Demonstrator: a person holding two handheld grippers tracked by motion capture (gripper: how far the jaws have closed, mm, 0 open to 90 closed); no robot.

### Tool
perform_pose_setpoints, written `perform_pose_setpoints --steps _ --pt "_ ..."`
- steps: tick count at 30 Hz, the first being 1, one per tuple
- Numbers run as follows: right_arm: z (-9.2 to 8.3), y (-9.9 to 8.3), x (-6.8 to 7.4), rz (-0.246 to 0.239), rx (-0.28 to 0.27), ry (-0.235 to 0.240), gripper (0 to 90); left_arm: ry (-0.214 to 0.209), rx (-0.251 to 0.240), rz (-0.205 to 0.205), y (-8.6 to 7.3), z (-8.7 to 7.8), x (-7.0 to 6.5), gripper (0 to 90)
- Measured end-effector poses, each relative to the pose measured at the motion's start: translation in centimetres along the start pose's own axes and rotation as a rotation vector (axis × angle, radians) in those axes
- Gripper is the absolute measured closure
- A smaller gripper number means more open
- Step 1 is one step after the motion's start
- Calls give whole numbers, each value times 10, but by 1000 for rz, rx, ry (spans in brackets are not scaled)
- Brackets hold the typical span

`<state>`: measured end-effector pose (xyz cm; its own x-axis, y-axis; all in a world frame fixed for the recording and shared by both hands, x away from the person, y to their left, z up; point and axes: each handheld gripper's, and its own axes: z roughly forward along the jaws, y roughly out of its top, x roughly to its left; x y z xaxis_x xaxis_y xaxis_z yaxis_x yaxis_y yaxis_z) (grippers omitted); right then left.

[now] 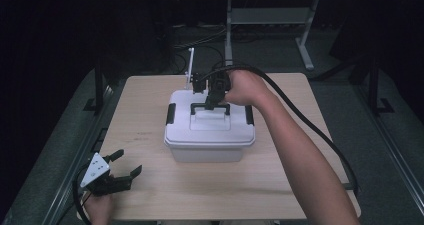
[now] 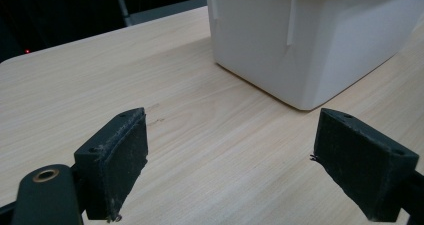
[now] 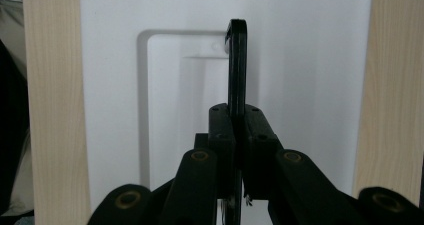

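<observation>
A white lidded storage box (image 1: 210, 135) stands in the middle of the wooden table (image 1: 145, 120). Its black carry handle (image 1: 210, 106) is raised upright over the lid. My right gripper (image 1: 212, 104) reaches down from above and is shut on that handle. In the right gripper view the handle (image 3: 237, 60) runs as a thin black bar between the closed pads of the right gripper (image 3: 237, 130), above the white lid (image 3: 310, 85). My left gripper (image 1: 129, 162) rests open near the front left corner. Nothing lies in the left gripper (image 2: 230, 170); the box (image 2: 310, 40) stands beyond it.
Black latches (image 1: 171, 113) (image 1: 249, 115) sit on the box's two short sides. A thin white upright post (image 1: 191, 65) stands at the table's far edge. A thick black cable (image 1: 300, 120) trails from the right gripper. A desk frame (image 1: 270, 20) stands behind.
</observation>
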<state>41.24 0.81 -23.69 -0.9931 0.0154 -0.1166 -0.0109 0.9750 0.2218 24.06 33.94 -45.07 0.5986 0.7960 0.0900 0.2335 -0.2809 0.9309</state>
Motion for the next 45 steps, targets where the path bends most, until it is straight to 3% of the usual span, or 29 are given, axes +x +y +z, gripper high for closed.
perform_pose_setpoints --steps 20,45 --pt "23 12 -15 8 15 20 845 2 8 9 0 0 -1 135" --pt "37 12 -17 21 28 42 844 6 -1 3 0 -1 1 135"
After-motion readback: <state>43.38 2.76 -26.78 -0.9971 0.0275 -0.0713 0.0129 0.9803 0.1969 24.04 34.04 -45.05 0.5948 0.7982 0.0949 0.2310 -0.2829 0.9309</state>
